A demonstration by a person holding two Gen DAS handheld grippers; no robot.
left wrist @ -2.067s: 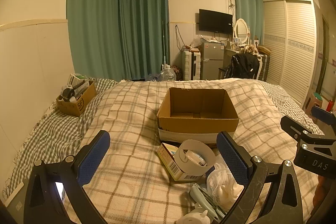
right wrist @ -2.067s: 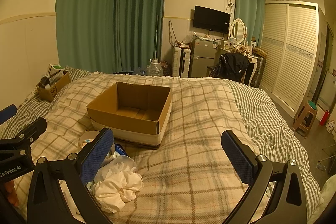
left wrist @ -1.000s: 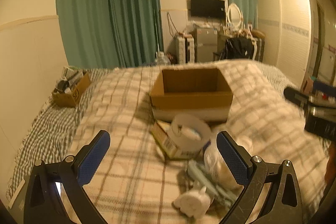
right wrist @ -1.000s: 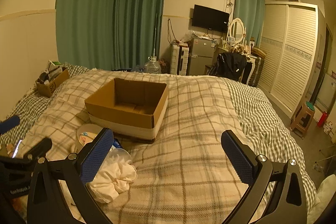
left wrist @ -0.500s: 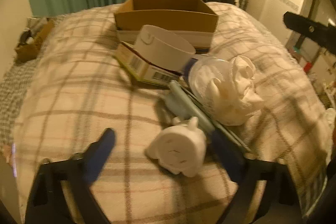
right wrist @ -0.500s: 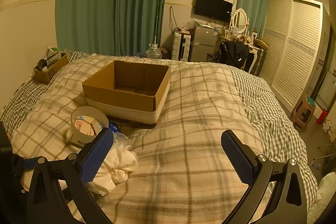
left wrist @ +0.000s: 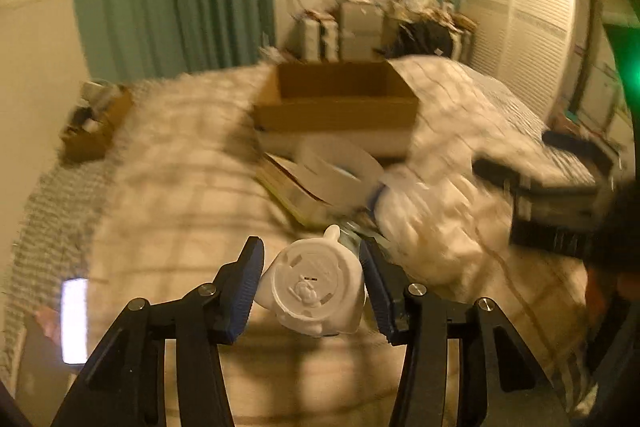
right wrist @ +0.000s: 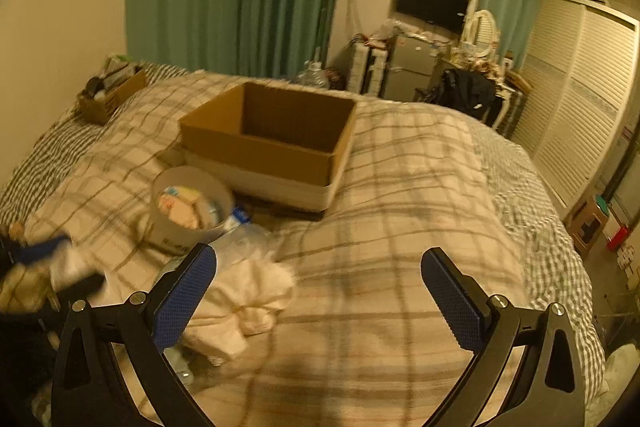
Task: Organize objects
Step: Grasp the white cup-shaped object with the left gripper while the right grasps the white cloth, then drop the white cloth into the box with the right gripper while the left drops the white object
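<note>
My left gripper [left wrist: 312,281] is shut on a small white animal-shaped toy [left wrist: 316,291], held just above the plaid bed cover. Beyond it lie a white tape roll [left wrist: 336,173] on a flat packet [left wrist: 288,195], a clear bag with white cloth [left wrist: 436,227], and an open empty cardboard box [left wrist: 336,107]. My right gripper [right wrist: 320,291] is open and empty over the bed, to the right of the white cloth [right wrist: 240,303]. The tape roll [right wrist: 192,203] and the cardboard box [right wrist: 272,143] show ahead of it. The left gripper [right wrist: 44,267] appears blurred at the left edge.
A small brown box of clutter [right wrist: 112,95] sits at the bed's far left by the wall. Green curtains, a fridge, a TV and a white wardrobe [right wrist: 580,99] stand beyond the bed. A stool [right wrist: 592,223] stands on the floor to the right.
My left gripper dropped to the bed, closed on the white toy and lifted it a little. My right gripper stayed open and shifted slightly forward and left.
</note>
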